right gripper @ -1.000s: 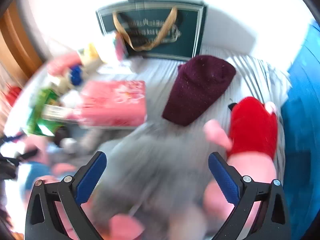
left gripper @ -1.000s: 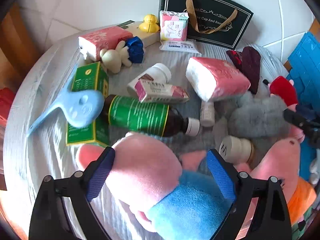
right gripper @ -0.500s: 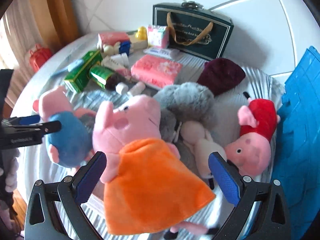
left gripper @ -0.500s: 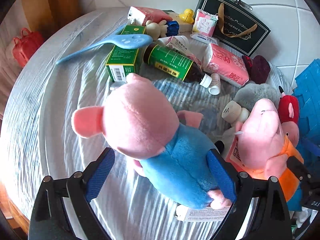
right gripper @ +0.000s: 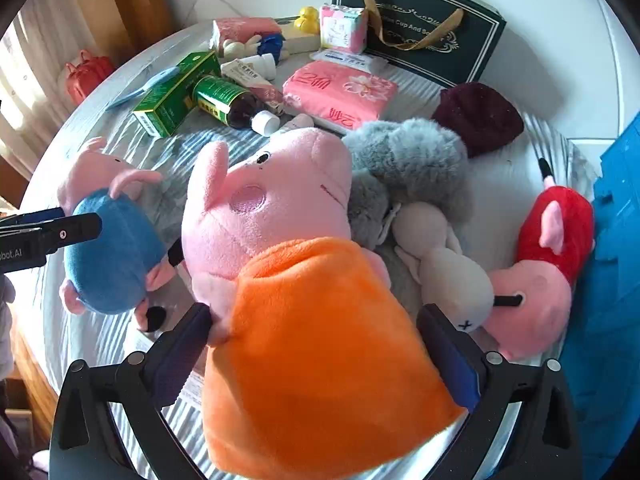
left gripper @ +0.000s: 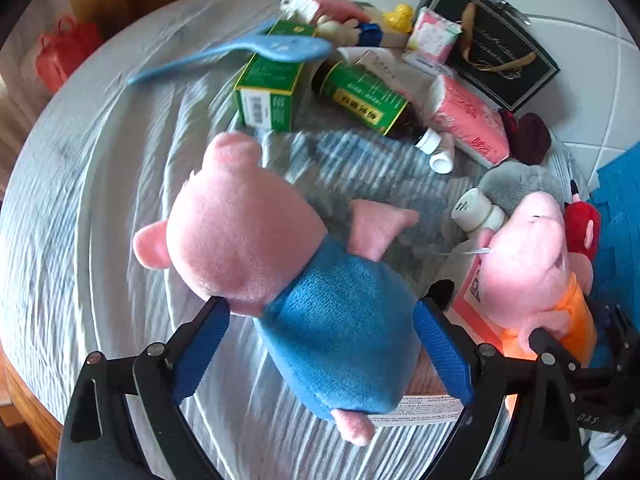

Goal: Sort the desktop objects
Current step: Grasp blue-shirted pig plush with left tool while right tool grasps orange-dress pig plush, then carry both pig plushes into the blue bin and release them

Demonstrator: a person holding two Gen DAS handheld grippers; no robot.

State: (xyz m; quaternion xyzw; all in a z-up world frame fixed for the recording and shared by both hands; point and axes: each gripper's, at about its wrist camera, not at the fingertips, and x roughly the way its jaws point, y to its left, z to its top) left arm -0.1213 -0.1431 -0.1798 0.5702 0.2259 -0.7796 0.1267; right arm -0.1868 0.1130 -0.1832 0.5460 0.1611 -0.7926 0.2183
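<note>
A pink pig plush in a blue shirt (left gripper: pixel 340 320) lies on the striped grey cloth (left gripper: pixel 100 208). My left gripper (left gripper: pixel 320 348) is open, one finger on each side of the plush's body. A bigger pig plush in an orange dress (right gripper: pixel 320 340) fills the right wrist view, and my right gripper (right gripper: pixel 316 356) stands open around its dress. The left wrist view shows the orange pig (left gripper: pixel 528 264) upright at the right. The blue pig (right gripper: pixel 108 252) appears at the left in the right wrist view, with a left finger lying against it.
Behind the pigs lie a green box (left gripper: pixel 272 84), a brown bottle (left gripper: pixel 364 96), pink tissue packs (right gripper: pixel 340 92), a grey fluffy toy (right gripper: pixel 408 160), a white doll (right gripper: pixel 448 264), a red pig (right gripper: pixel 556 232) and a maroon hat (right gripper: pixel 480 116). A dark gift bag (right gripper: pixel 420 24) stands at the back, a blue crate (right gripper: pixel 612 240) at the right.
Both grippers have pulled back from the clutter. The blue pig now shows whole between my left fingers, and the orange pig has come between my right fingers. Finger spacing is unchanged.
</note>
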